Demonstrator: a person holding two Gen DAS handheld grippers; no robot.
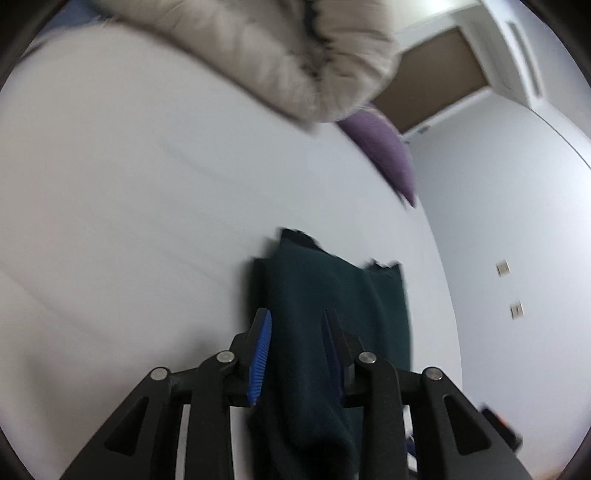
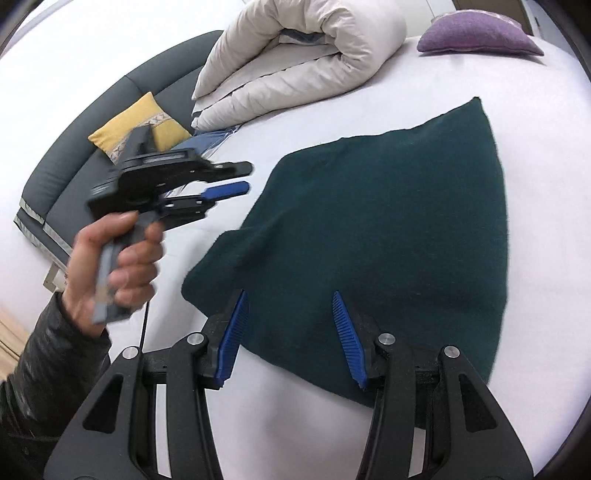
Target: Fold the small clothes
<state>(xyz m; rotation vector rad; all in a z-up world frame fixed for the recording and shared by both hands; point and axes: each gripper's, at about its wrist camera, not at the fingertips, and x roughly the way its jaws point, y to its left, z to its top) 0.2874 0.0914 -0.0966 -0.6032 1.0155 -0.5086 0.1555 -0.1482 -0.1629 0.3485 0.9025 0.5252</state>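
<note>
No brand, label or writing could be read anywhere in either view. The dark green garment lay folded flat on the white bed, its near edge close to the right gripper. That gripper hovered over the garment's near edge with its jaws standing apart, the blue pads on either side of a strip of the cloth but not pressing on it, so nothing was held. The left gripper was off to the left of the garment, above the bare sheet, gripped by a hand in a dark quilted sleeve; its jaws showed a narrow gap with nothing between them. In the blurred left wrist view the same gripper looked over the garment, the cloth lying beneath and beyond its parted pads, not clamped. A rolled cream duvet lay at the far side of the bed, a purple cushion beside it to the right. A yellow cushion rested on the grey padded bed surround. Two small wall sockets showed on the pale wall
</note>
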